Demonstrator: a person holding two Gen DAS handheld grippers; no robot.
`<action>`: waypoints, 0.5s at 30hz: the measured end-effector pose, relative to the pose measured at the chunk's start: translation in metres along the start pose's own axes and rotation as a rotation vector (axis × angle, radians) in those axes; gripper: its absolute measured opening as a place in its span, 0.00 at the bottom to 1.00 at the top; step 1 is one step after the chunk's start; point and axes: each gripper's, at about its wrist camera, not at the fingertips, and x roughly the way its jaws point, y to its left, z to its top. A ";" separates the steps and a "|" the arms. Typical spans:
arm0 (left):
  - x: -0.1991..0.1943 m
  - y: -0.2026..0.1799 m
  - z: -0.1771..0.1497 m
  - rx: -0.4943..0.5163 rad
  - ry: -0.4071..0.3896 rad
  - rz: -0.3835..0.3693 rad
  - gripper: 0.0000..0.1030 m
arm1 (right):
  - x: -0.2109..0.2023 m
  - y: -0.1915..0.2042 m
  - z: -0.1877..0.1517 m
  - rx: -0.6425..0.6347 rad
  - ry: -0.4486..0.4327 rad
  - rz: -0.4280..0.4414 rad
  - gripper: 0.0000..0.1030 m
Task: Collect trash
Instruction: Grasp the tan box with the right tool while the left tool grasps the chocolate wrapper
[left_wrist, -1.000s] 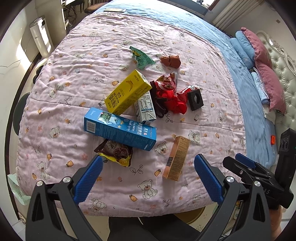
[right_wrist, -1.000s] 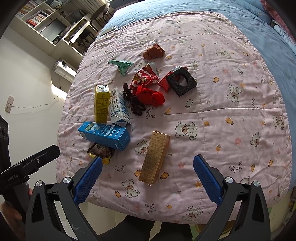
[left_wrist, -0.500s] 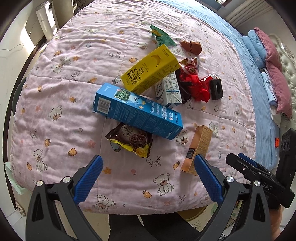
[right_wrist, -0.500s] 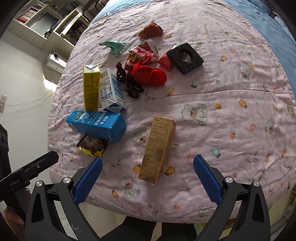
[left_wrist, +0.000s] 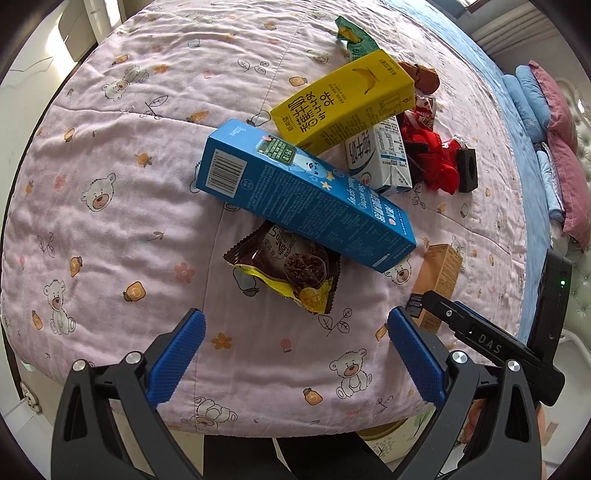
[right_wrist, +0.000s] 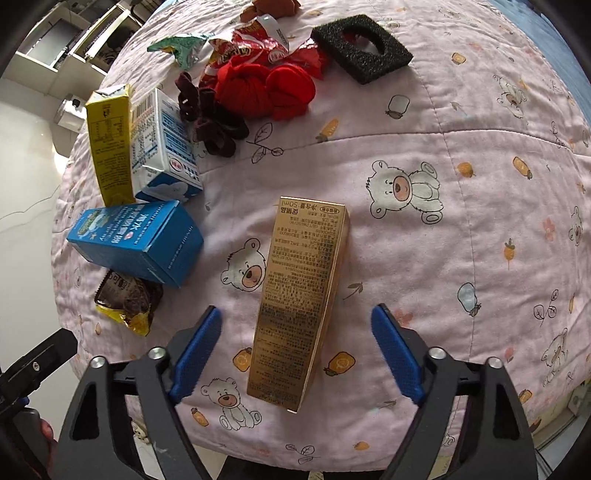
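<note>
Trash lies on a pink bear-print quilt (left_wrist: 110, 229). My left gripper (left_wrist: 295, 343) is open, just short of a brown and yellow snack wrapper (left_wrist: 291, 269) that lies partly under a blue box (left_wrist: 306, 199). Behind them are a yellow carton (left_wrist: 343, 99) and a white carton (left_wrist: 380, 155). My right gripper (right_wrist: 295, 350) is open with its blue pads either side of the near end of a gold box (right_wrist: 299, 295), not touching it. The blue box (right_wrist: 140, 240) and the wrapper (right_wrist: 127, 299) lie to its left.
Farther back lie red socks (right_wrist: 266, 88), a red snack bag (right_wrist: 247, 48), dark hair ties (right_wrist: 210, 118), a green wrapper (right_wrist: 181, 46), a brown item (left_wrist: 421, 75) and a black foam square (right_wrist: 362, 51). Pillows (left_wrist: 554, 110) sit far right. The bed edge is right below both grippers.
Both grippers have moved forward and down toward the bed. The left one has closed in on the snack wrapper, the right one now straddles the gold box. Nothing on the quilt has moved.
</note>
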 end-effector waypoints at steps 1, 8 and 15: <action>0.002 0.001 0.001 -0.003 0.003 0.001 0.96 | 0.005 0.000 0.001 -0.004 0.012 -0.009 0.64; 0.018 0.007 0.011 -0.022 0.022 -0.009 0.96 | 0.020 -0.008 -0.001 -0.011 0.021 -0.043 0.35; 0.046 0.014 0.020 -0.094 0.072 -0.085 0.96 | 0.002 -0.014 -0.010 -0.043 0.005 0.030 0.34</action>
